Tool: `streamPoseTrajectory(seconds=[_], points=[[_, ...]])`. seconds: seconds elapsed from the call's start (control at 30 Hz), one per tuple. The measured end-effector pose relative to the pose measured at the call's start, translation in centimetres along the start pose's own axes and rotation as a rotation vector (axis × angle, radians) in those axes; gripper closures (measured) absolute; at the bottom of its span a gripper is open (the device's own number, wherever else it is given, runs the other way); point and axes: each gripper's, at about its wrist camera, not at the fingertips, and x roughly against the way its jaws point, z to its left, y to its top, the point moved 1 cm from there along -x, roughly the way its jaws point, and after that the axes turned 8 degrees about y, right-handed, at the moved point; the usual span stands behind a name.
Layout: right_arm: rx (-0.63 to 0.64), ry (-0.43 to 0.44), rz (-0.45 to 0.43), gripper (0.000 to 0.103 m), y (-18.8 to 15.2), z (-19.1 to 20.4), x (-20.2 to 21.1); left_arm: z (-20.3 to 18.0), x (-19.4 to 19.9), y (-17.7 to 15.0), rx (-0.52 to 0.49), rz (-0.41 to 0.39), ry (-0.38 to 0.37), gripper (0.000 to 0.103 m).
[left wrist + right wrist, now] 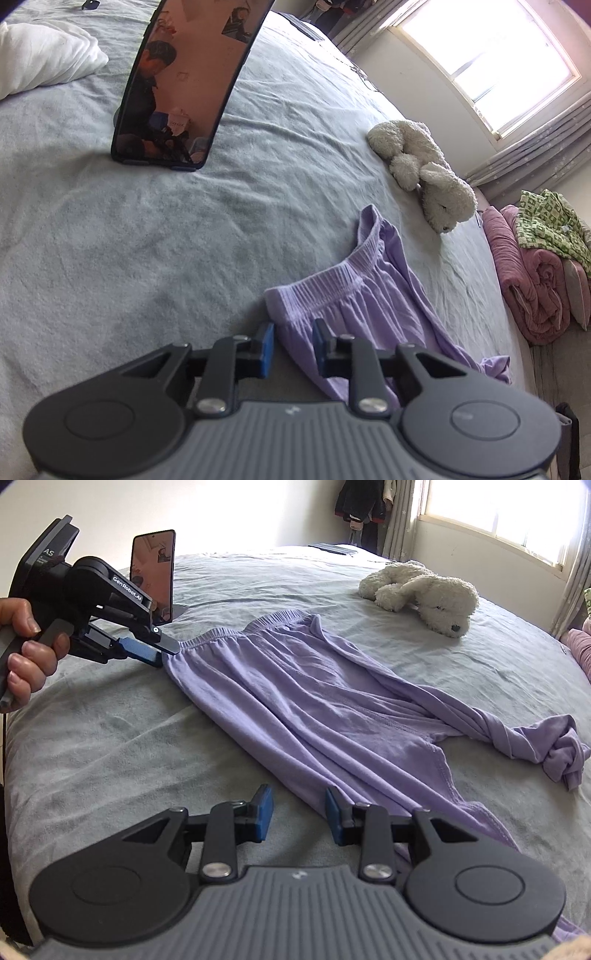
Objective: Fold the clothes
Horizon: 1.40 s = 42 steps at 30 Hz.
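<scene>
Soft grey bed (110, 746) holds the purple pants (303, 701) lying long from the waistband by the left tool (162, 653) down to the leg by the right tool (299, 814), both tools spread wide, pinching nothing.

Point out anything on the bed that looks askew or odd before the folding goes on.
The purple pants are not flat: one leg is twisted into a bunched knot at its far end. A phone stands upright on the bed by the waistband, and a plush dog lies beyond.
</scene>
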Motion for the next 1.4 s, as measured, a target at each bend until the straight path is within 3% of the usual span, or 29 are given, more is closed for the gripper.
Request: streamPoseTrajectory(seconds=[0.1,0.17,0.23,0.63,0.87,1.03,1.13,1.2,1.3,1.33,1.4], points=[[-0.01,-0.001,-0.006,0.076,0.2,-0.5,-0.2,-0.1,-0.2,0.1,-0.003,-0.004,0.002,0.086],[-0.016,0.002,-0.012,0.094,0.4,-0.7,0.1,-0.1,-0.4,0.2,-0.006,-0.006,0.005,0.093],[-0.021,0.005,-0.019,0.1,0.6,-0.9,0.4,-0.2,-0.3,0.2,-0.014,-0.019,0.017,0.095],[0.063,0.12,-0.016,0.1,1.3,0.8,4.7,0.2,4.0,-0.4,-0.125,-0.03,-0.001,0.097],[0.114,0.171,0.082,0.1,0.0,2.8,4.1,2.1,2.7,-1.1,-0.157,0.072,0.093,0.103],[0.081,0.218,0.132,0.101,-0.4,2.7,3.7,3.0,3.2,-0.7,-0.14,0.087,0.065,0.103],[0.054,0.213,0.152,0.099,-0.6,2.5,3.3,3.2,3.6,-0.4,-0.105,0.073,0.029,0.09],[0.038,0.216,0.144,0.089,-0.5,2.3,3.4,3.3,3.7,-0.2,-0.083,0.069,0.003,0.053],[0.02,0.216,0.126,0.076,-0.2,2.0,3.8,2.9,4.0,-0.2,-0.079,0.074,-0.049,0.047],[0.021,0.209,0.12,0.067,-0.2,2.0,3.9,2.5,4.1,-0.3,-0.092,0.069,-0.058,0.047],[0.022,0.193,0.116,0.064,-0.4,1.9,4.1,1.8,4.4,-0.5,-0.123,0.055,-0.075,0.046]])
